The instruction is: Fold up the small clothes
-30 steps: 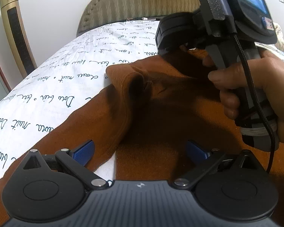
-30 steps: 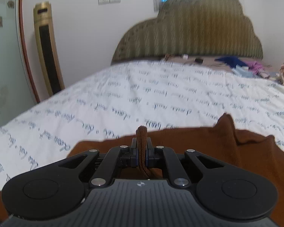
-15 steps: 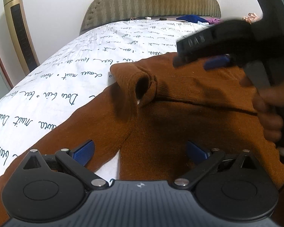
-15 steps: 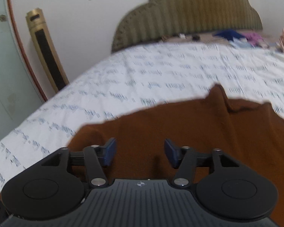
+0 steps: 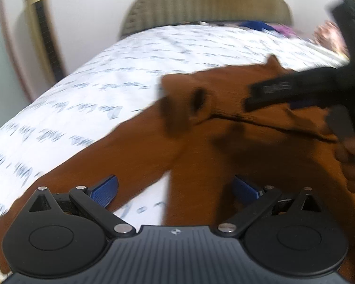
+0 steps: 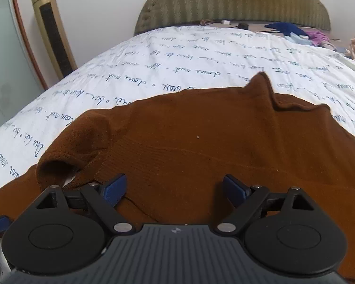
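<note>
A brown knitted sweater (image 6: 201,142) lies spread on the bed, a sleeve folded across its body with the cuff (image 6: 59,165) at the near left. My right gripper (image 6: 175,189) hovers just above the cloth, its jaws opening wide with nothing between the blue pads (image 6: 113,188). In the left wrist view the same sweater (image 5: 224,153) is blurred, and its cuff opening (image 5: 197,98) shows at the centre. My left gripper (image 5: 175,189) stands open over the sweater's lower edge, holding nothing. The right gripper (image 5: 319,87) and the hand (image 5: 352,165) that holds it cross the right side of that view.
The bed has a white sheet (image 6: 177,54) printed with blue handwriting and an olive padded headboard (image 6: 232,2). A gold tower fan (image 6: 52,30) stands at the left wall. Loose blue, purple and pink clothes (image 6: 295,33) lie at the far right by the headboard.
The right gripper let go of the fold of brown cloth it pinched and opened wide. It drew back to the right, leaving the sleeve folded on the sweater. The left gripper stayed open.
</note>
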The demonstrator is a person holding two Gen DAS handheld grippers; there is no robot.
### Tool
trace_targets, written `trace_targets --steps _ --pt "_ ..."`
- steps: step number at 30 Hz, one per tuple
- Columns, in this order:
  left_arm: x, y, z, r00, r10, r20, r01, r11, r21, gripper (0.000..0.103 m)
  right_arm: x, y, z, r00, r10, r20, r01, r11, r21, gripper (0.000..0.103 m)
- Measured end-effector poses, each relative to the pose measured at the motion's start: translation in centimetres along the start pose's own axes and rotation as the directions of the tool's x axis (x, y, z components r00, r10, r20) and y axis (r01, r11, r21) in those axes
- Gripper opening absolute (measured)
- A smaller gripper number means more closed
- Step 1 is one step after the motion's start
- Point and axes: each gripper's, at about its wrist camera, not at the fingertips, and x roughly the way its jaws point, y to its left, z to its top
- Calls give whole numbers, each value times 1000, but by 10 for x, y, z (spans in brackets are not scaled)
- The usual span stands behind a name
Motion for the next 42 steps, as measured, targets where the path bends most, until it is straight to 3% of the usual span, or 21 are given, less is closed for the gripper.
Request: trace_targets --steps 6,10,12,16,26,29,31,33,36,37,39,40,41,42 --pt "-14 49 -19 998 65 -25 -68 980 -185 103 -25 2 -7 996 76 54 -76 997 -9 89" --pt "-24 79 -35 997 82 -13 -82 943 -323 103 -35 8 -16 992 111 59 -109 993 -37 91" --pt "-28 95 -43 998 60 -26 -65 899 -432 103 -38 11 -19 990 132 55 -130 991 -44 91" --pt "-34 124 -55 1000 -8 2 7 768 -640 103 -47 14 -26 986 158 59 -154 986 -63 93" --pt "-18 168 -55 997 -76 32 62 446 -893 103 -56 5 -35 986 153 71 -151 988 -31 95" --pt "-22 173 -58 986 -159 49 109 400 -910 103 -59 3 -37 986 155 69 -153 988 -30 95" --pt "-23 169 -62 980 -189 57 128 388 -913 103 -62 4 -38 984 164 72 -161 986 -42 96" --pt "-17 169 -64 981 -186 55 121 366 -923 103 -61 6 -38 983 167 74 -164 985 -47 97" --pt "-12 178 -65 986 -152 71 114 298 -948 102 -60 9 -38 983 171 67 -168 985 -50 97" --pt "-12 181 -63 990 -127 63 98 292 -951 100 -60 9 -39 983 171 67 -168 984 -53 97" --pt "-12 184 -57 997 -67 35 54 309 -949 78 -61 10 -39 984 167 67 -163 985 -58 97" --pt "-10 184 -53 999 -48 23 38 331 -943 48 -62 9 -39 984 164 69 -160 985 -59 97" --pt "-8 186 -50 999 -46 14 30 355 -934 29 -63 9 -39 984 161 71 -157 986 -57 98" --pt "-6 188 -50 998 -56 2 23 368 -929 23 -63 8 -39 985 159 72 -155 986 -55 98"
